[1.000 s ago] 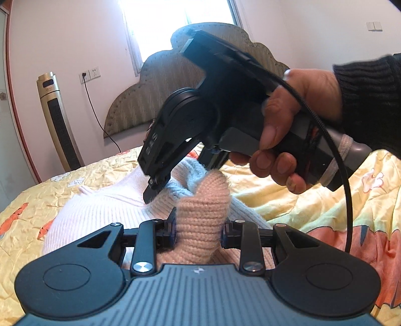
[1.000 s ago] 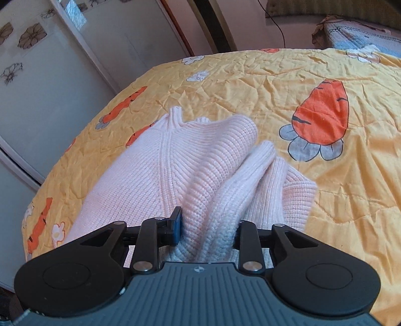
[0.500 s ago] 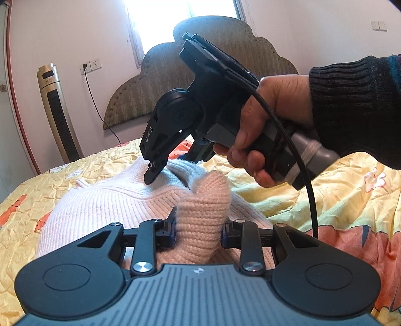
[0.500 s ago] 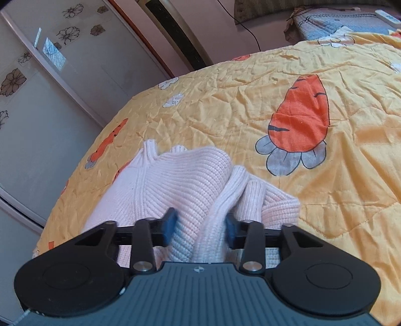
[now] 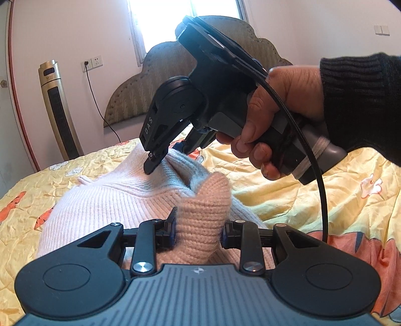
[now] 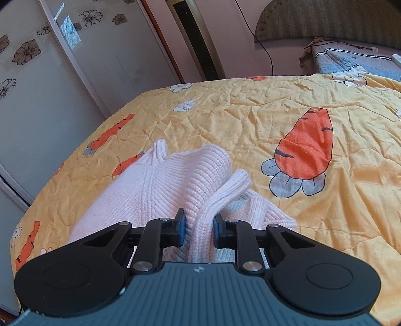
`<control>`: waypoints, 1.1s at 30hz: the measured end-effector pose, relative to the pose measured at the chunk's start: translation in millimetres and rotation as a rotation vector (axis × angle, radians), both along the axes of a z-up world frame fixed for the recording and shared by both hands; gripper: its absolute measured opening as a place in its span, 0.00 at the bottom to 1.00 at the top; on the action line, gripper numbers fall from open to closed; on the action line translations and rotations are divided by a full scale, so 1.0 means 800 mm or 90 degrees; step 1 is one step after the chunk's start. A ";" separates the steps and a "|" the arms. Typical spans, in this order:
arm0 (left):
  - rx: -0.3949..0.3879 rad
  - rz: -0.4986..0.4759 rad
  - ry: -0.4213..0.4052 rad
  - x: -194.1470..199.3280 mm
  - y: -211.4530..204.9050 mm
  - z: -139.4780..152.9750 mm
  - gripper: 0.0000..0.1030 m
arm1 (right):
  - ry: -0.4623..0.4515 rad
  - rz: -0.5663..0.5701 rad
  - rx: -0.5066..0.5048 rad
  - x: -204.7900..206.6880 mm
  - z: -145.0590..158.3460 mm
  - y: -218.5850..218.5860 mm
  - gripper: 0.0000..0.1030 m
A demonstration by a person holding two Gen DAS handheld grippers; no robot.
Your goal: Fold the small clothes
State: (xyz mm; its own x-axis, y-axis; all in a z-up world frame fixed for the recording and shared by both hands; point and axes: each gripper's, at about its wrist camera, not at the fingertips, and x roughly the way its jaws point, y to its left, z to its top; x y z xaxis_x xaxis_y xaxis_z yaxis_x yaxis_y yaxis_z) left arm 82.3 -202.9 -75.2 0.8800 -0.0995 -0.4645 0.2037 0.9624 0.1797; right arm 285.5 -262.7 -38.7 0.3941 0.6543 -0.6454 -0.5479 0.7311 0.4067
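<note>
While R gripper [image 6: 198, 232] jaws closing round sweater [image 6: 175, 180] cuff, L gripper [image 5: 199, 230] clamped on fold.

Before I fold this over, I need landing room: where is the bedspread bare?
Bare bedspread lies beyond the sweater, between it and the big carrot print, and toward the headboard. Crowded: the near sweater edge, with both grippers.

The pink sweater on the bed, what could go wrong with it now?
1. The right gripper is closing on just a thin ribbed fold of the pink sweater; it might slip out.
2. The left gripper pinches a thick bunch, so lifting may drag several layers and spoil the fold.
3. The wrinkly bedspread could snag the knit.
</note>
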 end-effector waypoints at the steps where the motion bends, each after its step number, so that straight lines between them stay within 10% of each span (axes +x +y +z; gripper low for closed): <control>1: -0.007 -0.002 -0.006 -0.002 0.001 0.004 0.29 | -0.002 0.000 0.001 -0.001 0.000 0.000 0.22; 10: 0.047 -0.053 -0.005 -0.008 -0.013 -0.036 0.30 | 0.025 -0.042 0.028 -0.002 -0.043 -0.041 0.22; 16: -0.036 -0.099 -0.015 -0.036 0.031 0.009 0.42 | 0.054 -0.120 0.109 -0.013 -0.034 -0.080 0.49; 19: -0.095 -0.113 -0.043 -0.073 0.072 0.023 0.54 | 0.036 -0.173 0.157 -0.023 -0.005 -0.109 0.46; 27: -0.095 0.028 -0.068 -0.096 0.149 0.034 0.58 | 0.058 -0.085 0.100 -0.018 0.012 -0.057 0.58; 33: -0.238 0.159 0.090 -0.018 0.226 0.021 0.63 | 0.110 -0.096 0.033 0.005 -0.024 -0.016 0.48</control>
State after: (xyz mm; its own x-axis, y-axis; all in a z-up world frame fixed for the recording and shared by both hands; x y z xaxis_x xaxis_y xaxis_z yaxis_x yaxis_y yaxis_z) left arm 67.7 -21.8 -58.7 0.8288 -0.0759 -0.5544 -0.0449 0.9785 -0.2011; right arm 289.4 -275.4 -57.8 0.3767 0.6308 -0.6784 -0.3534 0.7748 0.5242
